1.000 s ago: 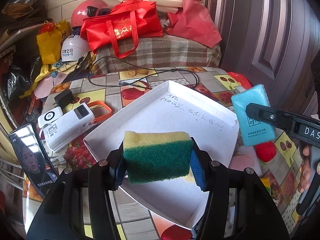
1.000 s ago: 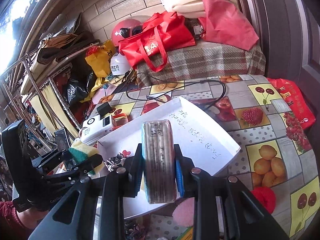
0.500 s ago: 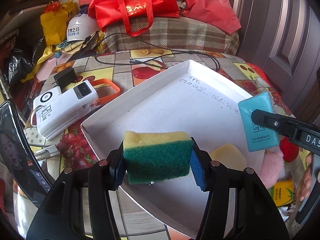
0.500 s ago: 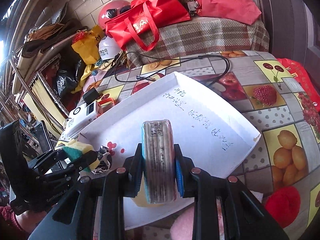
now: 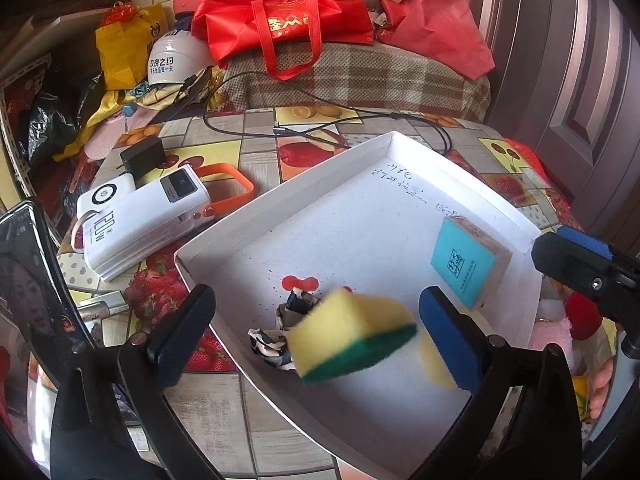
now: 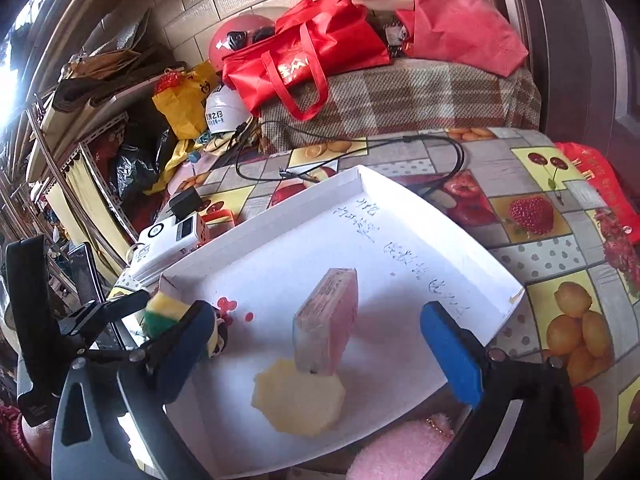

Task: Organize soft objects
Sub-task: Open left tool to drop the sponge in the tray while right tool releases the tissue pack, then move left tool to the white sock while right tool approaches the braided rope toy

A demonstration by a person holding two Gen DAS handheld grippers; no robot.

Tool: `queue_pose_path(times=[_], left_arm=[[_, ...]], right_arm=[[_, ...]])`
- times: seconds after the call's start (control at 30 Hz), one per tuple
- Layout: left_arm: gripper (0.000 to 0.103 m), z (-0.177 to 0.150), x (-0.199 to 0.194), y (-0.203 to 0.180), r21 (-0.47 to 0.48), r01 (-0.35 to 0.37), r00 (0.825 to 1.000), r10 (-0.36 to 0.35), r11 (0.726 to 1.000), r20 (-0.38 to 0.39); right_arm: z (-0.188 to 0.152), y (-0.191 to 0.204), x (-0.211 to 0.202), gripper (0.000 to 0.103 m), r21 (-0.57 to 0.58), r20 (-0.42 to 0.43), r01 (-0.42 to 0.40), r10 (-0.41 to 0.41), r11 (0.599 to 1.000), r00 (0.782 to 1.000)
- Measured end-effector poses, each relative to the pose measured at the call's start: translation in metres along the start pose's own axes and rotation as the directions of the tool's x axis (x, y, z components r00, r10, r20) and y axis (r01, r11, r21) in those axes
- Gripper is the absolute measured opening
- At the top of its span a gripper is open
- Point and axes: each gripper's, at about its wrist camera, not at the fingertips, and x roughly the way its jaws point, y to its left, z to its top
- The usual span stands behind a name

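Note:
A white tray (image 5: 288, 204) lies on the fruit-pattern table, also in the right wrist view (image 6: 400, 200). My left gripper (image 5: 316, 328) is open; the yellow-and-green sponge (image 5: 352, 334) is free between its jaws, tilted, over the tray's near part and a patterned cloth scrunchie (image 5: 280, 332). My right gripper (image 6: 320, 344) is open; the teal tissue pack (image 6: 326, 326) is free between its jaws, tilted, over the tray beside a yellow round sponge (image 6: 298, 398). The pack also shows in the left wrist view (image 5: 468, 266).
A white power bank (image 5: 144, 220) with an orange strap, a black charger (image 5: 138, 156) and a phone (image 5: 28, 280) lie left of the tray. A black cable (image 5: 320, 128) runs behind it. A pink fluffy item (image 6: 400, 452) lies at the tray's near right edge.
Both grippers have opened. The sponge has left the left jaws and tips down over the tray. The tissue pack has left the right jaws and drops into the tray.

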Motion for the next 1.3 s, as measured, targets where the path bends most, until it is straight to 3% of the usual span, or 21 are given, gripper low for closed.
queue_pose_path(times=[0.27,0.4,0.63,0.83,0.87,0.97,1.1,1.23,1.3], left_arm=[[0.103,-0.004,-0.037,-0.014,0.024,0.018,0.998,-0.019,1.000,0.059],[0.103,-0.015,-0.058,-0.024,0.036,0.064,0.995,-0.067,0.997,0.073],[0.103,-0.037,-0.080,-0.042,0.065,0.115,0.992,-0.118,0.991,0.041],[0.103,-0.040,-0.101,-0.046,0.074,0.120,0.989,-0.125,0.990,0.074],[0.103,-0.041,-0.104,-0.046,0.078,0.121,0.989,-0.127,0.990,0.079],[0.103,-0.045,-0.109,-0.049,0.082,0.127,0.988,-0.134,0.988,0.074],[0.103,-0.053,-0.114,-0.053,0.090,0.136,0.988,-0.142,0.987,0.059],[0.103,-0.059,-0.119,-0.057,0.098,0.147,0.987,-0.152,0.984,0.054],[0.103,-0.063,-0.118,-0.058,0.102,0.157,0.986,-0.162,0.982,0.040]], right_arm=[[-0.007,-0.012,-0.056,0.103,0.035,0.109,0.052,-0.055,0.998,0.993],[-0.014,-0.025,-0.091,0.103,0.060,0.155,0.129,-0.137,0.990,0.978],[-0.034,-0.059,-0.153,0.103,0.151,0.219,0.279,-0.307,0.949,0.926],[-0.053,-0.088,-0.196,0.103,0.266,0.200,0.413,-0.469,0.871,0.860],[-0.057,-0.095,-0.202,0.103,0.295,0.192,0.410,-0.474,0.863,0.859],[-0.069,-0.111,-0.210,0.103,0.361,0.149,0.367,-0.441,0.857,0.885],[-0.084,-0.111,-0.216,0.103,0.369,0.115,0.402,-0.471,0.838,0.875],[-0.093,-0.103,-0.224,0.103,0.342,0.132,0.418,-0.484,0.841,0.865],[-0.096,-0.101,-0.228,0.103,0.339,0.146,0.401,-0.469,0.851,0.871]])
